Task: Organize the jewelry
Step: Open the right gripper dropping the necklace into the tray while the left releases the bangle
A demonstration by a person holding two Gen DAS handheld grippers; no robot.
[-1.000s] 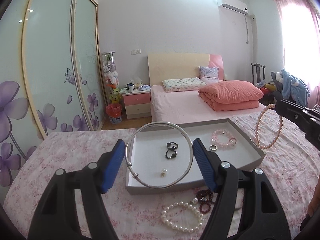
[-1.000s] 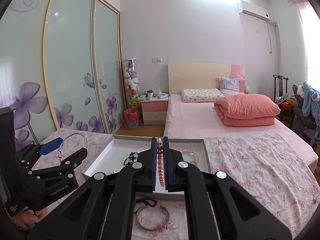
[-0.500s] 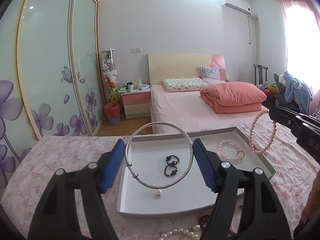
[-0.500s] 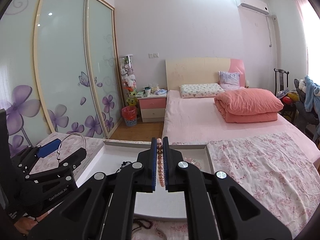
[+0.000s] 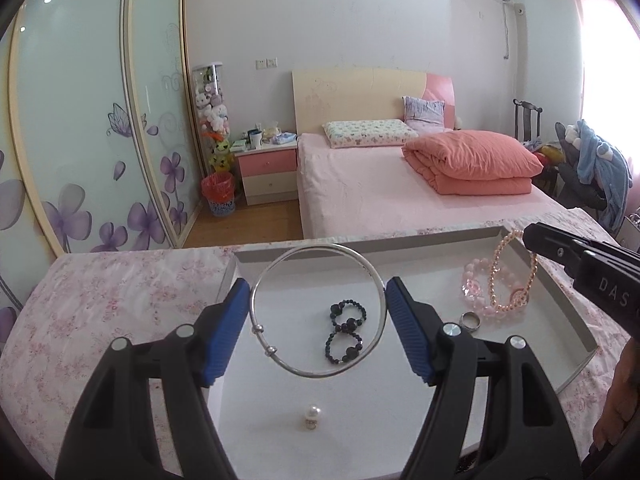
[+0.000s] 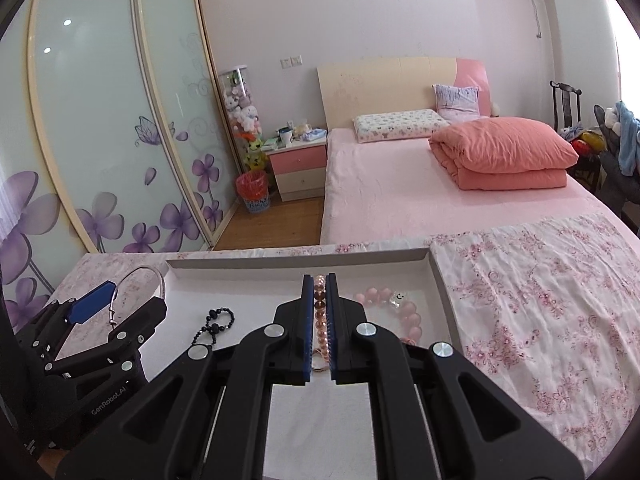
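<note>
The silver bangle (image 5: 318, 310) is clamped across its width between the blue pads of the left gripper (image 5: 318, 312), whose jaws stand wide apart around it, above the white tray (image 5: 568, 312). A second ago the tray's near rim, a white pearl bracelet and dark red beads lay below the bangle; now the left wrist view has closed in and only the tray floor shows beneath it. Inside the tray, two black bead rings (image 5: 346, 332) lie under the bangle's ring, and a single pearl stud (image 5: 312, 414) lies nearer the camera. At the tray's right end sit a pale pink bead bracelet (image 5: 476, 292) and a silver ring (image 5: 470, 321). The right gripper (image 6: 319, 308) has its jaws together on a peach pearl bracelet (image 5: 514, 272), which now hangs over the pink bracelet inside the tray rather than beyond its right wall. The right gripper reads "DAS"; the left one (image 6: 96, 320) reads "GenRobot.AI". The tray rests on a floral-clothed tabletop (image 6: 540, 320).
</note>
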